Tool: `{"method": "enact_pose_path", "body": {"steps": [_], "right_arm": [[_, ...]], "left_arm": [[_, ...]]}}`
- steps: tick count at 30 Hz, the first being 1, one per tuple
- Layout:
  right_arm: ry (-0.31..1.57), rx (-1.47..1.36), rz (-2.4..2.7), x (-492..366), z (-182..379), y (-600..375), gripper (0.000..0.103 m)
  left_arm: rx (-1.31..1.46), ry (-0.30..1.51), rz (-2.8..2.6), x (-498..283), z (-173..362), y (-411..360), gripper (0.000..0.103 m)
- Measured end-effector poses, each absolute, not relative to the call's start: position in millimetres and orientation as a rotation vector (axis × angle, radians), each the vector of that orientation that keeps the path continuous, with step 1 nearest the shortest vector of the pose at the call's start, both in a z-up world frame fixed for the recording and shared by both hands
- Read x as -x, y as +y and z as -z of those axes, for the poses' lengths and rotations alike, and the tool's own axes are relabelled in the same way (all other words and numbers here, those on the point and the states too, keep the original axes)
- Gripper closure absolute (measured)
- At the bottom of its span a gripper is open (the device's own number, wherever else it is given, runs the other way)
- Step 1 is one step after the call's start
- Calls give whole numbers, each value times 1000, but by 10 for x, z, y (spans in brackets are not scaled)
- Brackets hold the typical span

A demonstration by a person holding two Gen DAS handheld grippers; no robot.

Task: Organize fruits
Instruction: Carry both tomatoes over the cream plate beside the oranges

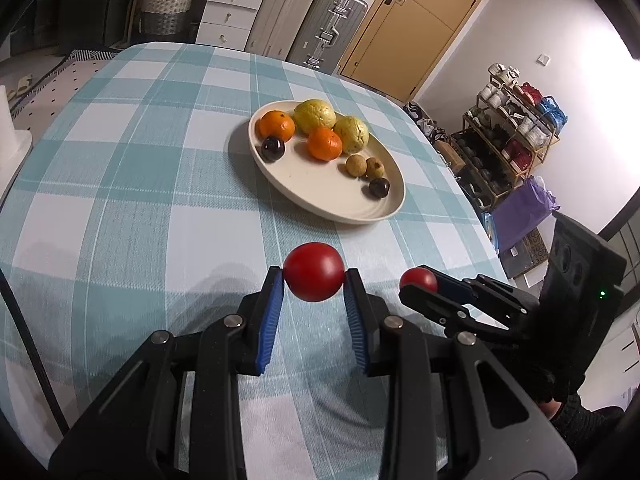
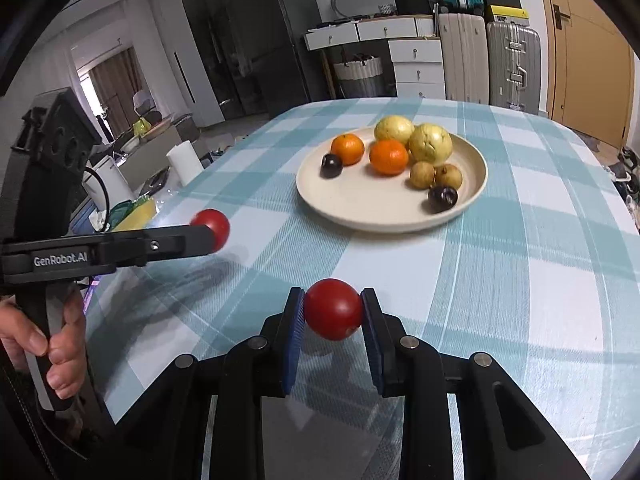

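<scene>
- Fruits: one red tomato [image 1: 314,272] is pinched between the blue pads of the left tool [image 1: 314,280], above the checked table [image 1: 120,200].
- A second red tomato [image 2: 333,309] is clamped in the right tool [image 2: 333,314].
- The cream plate [image 2: 360,208] farther back on the table holds two oranges, two yellow-green fruits, two small brown ones and two dark plums.
- The left tool's side reads "GenRobot.AI" [image 2: 60,259].

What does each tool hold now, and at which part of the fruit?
Each holds one red fruit by its opposite sides: the left tool a red fruit, the right tool another red fruit.
</scene>
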State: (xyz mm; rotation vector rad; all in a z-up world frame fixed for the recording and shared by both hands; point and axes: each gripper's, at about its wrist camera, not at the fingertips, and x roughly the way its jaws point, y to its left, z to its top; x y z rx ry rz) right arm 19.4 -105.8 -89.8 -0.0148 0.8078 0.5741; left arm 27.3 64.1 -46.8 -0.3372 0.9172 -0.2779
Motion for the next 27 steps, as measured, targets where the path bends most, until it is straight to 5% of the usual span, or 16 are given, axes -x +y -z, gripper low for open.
{"method": "enact_pose_path", "body": {"steps": [27], "right_arm": [[733,11,-539,-1128,715,-1014,75]], "left_arm": [[339,944,294,-1636,511,401,75]]}}
